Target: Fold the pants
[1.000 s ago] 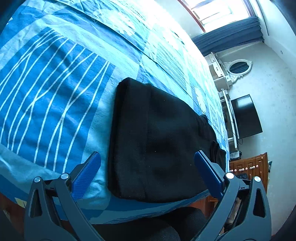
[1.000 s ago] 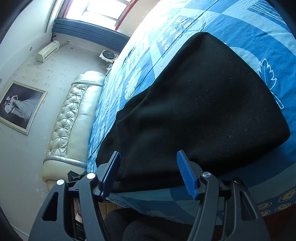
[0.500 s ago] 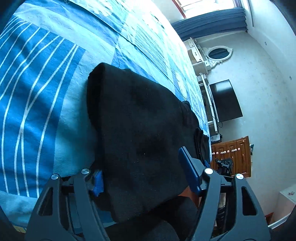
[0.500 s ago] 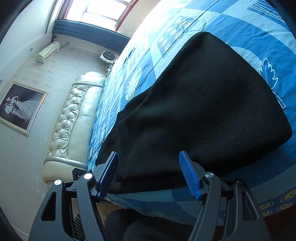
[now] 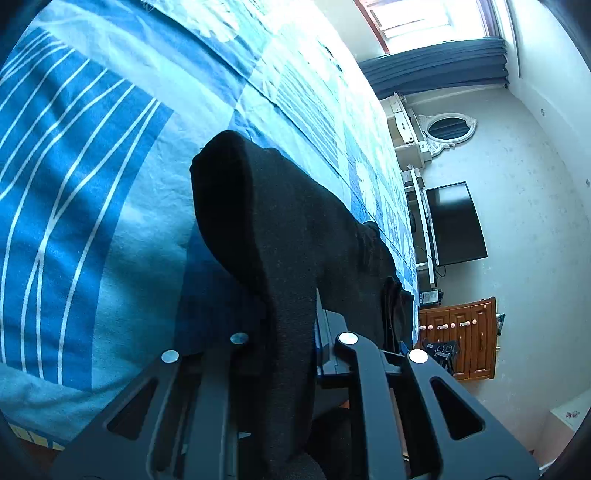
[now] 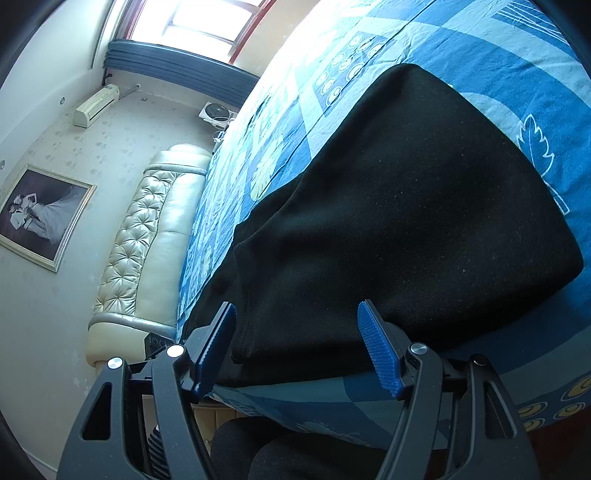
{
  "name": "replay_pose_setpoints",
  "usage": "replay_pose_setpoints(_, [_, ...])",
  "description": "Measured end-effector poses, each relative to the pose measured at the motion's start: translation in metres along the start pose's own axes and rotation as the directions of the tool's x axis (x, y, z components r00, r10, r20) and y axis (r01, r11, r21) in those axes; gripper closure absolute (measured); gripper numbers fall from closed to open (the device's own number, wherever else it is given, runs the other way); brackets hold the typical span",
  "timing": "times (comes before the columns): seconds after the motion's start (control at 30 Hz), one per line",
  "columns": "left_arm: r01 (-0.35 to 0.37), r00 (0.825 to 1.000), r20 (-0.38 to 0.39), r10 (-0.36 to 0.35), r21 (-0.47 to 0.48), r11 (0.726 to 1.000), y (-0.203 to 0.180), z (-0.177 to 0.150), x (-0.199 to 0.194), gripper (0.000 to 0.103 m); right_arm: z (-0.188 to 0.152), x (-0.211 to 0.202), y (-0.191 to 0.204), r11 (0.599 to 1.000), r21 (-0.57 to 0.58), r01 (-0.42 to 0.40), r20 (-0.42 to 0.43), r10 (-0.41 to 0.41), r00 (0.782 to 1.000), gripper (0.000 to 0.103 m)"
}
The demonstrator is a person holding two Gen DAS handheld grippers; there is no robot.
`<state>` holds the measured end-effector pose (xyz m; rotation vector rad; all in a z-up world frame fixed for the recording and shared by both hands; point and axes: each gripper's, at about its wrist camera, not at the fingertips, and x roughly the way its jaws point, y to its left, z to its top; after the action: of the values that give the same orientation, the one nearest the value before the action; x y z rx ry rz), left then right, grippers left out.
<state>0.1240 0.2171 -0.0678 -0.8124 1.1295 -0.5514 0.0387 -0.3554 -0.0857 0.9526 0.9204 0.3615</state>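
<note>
Currently the left gripper (image 5: 291, 347) is clamped on a raised fold of the black pants (image 5: 295, 236), at lower centre of the left view. The right gripper (image 6: 297, 347) has its fingers (image 6: 380, 354) spread apart, straddling the pants edge on the blue bed (image 6: 517, 55), at lower centre of the right view.

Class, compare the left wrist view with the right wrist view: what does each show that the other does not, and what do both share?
Only the left wrist view shows the left tool shut on a raised fold of the black pants, a dark television, an oval mirror and a wooden cabinet.

Only the right wrist view shows the right tool open, its pads either side of the pants' near edge, a tufted headboard, a framed picture and an air conditioner.

Both show the pants on the blue patterned bedspread and a bright window.
</note>
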Motion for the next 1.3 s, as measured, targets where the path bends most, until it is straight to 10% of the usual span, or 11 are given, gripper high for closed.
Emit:
replay_pose_setpoints(0.53, [-0.144, 0.990, 0.033, 0.140, 0.279, 0.949, -0.213, -0.011, 0.017, 0.090, 0.000, -0.004, 0.013, 1.000, 0.013, 0.020, -0.022, -0.019, 1.000, 0.034])
replay_pose_setpoints(0.83, [-0.256, 0.956, -0.002, 0.294, 0.485, 0.836, -0.310, -0.045, 0.119, 0.089, 0.010, -0.023, 0.011, 0.999, 0.048, -0.014, 0.024, 0.012, 1.000, 0.034])
replay_pose_setpoints(1.3, [-0.430, 0.832, 0.027, 0.553, 0.661, 0.615, -0.343, -0.114, 0.295, 0.089, 0.031, -0.083, -0.027, 0.986, 0.164, -0.035, 0.194, 0.002, 0.981, 0.034])
